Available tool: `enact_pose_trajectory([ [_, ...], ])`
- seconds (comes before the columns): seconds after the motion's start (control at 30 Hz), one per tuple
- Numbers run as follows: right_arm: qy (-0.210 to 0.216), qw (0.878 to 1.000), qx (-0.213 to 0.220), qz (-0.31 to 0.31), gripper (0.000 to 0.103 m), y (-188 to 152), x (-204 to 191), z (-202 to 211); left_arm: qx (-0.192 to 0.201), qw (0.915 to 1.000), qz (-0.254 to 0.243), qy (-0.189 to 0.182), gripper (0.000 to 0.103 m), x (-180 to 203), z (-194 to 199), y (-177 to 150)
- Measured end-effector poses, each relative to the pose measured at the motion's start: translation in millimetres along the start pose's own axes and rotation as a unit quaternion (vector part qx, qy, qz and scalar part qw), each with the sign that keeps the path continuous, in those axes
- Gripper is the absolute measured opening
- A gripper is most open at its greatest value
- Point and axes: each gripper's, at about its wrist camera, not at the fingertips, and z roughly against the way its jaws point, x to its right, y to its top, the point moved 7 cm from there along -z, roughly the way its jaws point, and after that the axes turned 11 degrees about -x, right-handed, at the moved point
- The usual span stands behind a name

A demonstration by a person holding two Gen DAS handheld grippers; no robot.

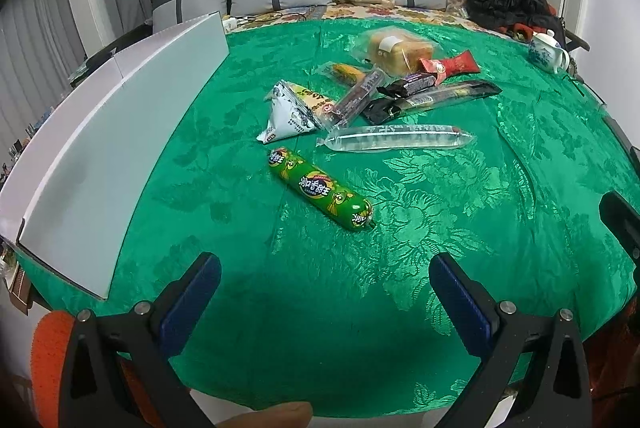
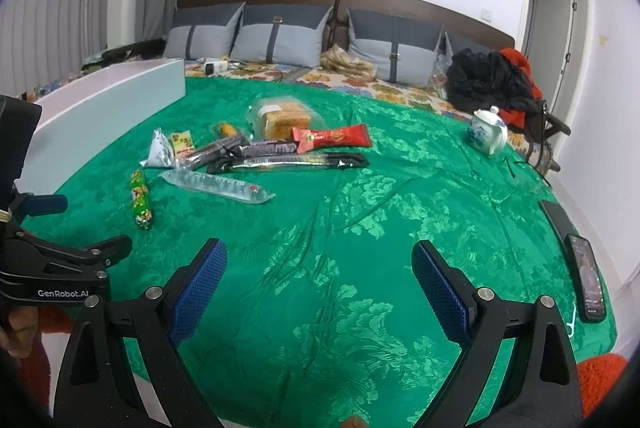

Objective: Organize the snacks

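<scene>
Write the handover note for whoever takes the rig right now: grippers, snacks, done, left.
Left hand-held gripper: open, empty, over bare green cloth.
Right hand-held gripper: open, empty, over the cloth too.
Snacks: all loose on the cloth. Green sausage lies nearest, alone; clear tube pack just beyond it. Behind them a pile: triangular white pack, dark bars, red packet, bagged bread.
White box stands at the left edge; its inside is not visible.
Done: nothing visibly sorted.
Left: every snack. The sausage looks like the easiest first pick.
</scene>
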Motion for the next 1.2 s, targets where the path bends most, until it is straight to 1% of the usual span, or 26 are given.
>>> enact_pose_trajectory([
  [0.33,0.006,1.0,-0.02,-0.013,0.096,-4,4,-9,-0.038,0.9992,0.008,-0.011,0.103,-4,-21,-5],
  [0.67,0.014,0.997,-0.063,-0.038,0.096,-16,12,-28,-0.062,0.998,0.006,-0.014,0.103,-3,-37,-9],
  [1.03,0.017,0.993,-0.103,-0.049,0.096,-25,14,-44,-0.068,0.997,0.011,-0.034,0.103,-5,-42,-9],
  [1.2,0.037,0.986,-0.149,-0.07,0.096,-23,26,-69,-0.062,0.9974,0.005,-0.037,0.103,-7,-41,-11],
])
